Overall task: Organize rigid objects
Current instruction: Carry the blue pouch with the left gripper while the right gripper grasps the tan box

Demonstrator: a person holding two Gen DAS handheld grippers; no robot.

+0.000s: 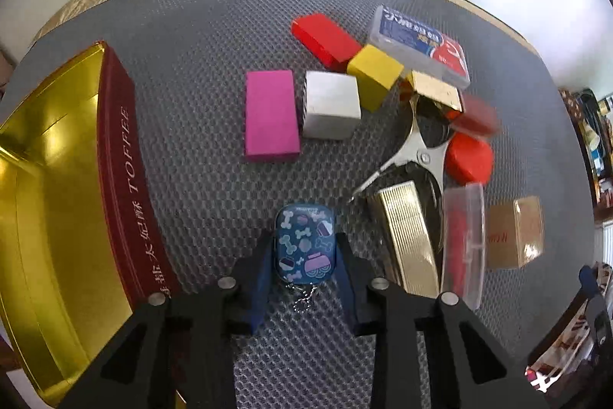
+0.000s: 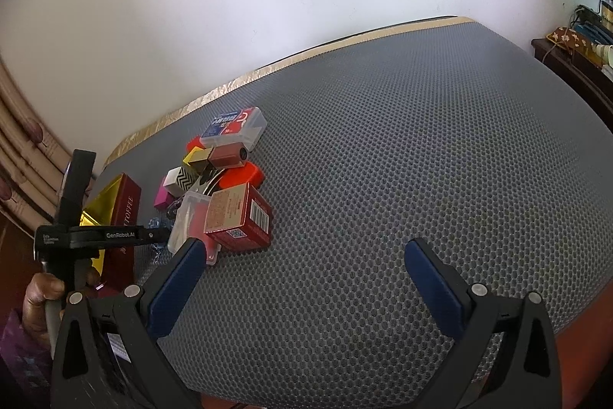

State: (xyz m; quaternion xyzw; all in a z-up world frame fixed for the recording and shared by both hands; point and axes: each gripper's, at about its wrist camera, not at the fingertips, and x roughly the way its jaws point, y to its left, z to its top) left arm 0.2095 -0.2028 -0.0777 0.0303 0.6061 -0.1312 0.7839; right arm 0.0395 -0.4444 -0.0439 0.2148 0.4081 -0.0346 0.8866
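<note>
Your left gripper [image 1: 305,252] pinches the blue keychain case [image 1: 304,243] just right of the toffee tin [image 1: 115,156], gold box [image 1: 408,236] and scissors [image 1: 417,148] crowding its far side, while your right gripper [image 2: 306,278] gapes empty.

Left wrist: steep, close over clutter [image 1: 402,125]. Right wrist: shallower, farther; same clutter shared.

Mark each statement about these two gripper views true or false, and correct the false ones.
1. The left gripper is shut on the blue bone-patterned tag. True.
2. The right gripper holds a red box. False: its jaws stand open over bare mat.
3. The toffee tin is full of blocks. False: its gold inside is empty.
4. The pink block lies beside the white cube. True.
</note>
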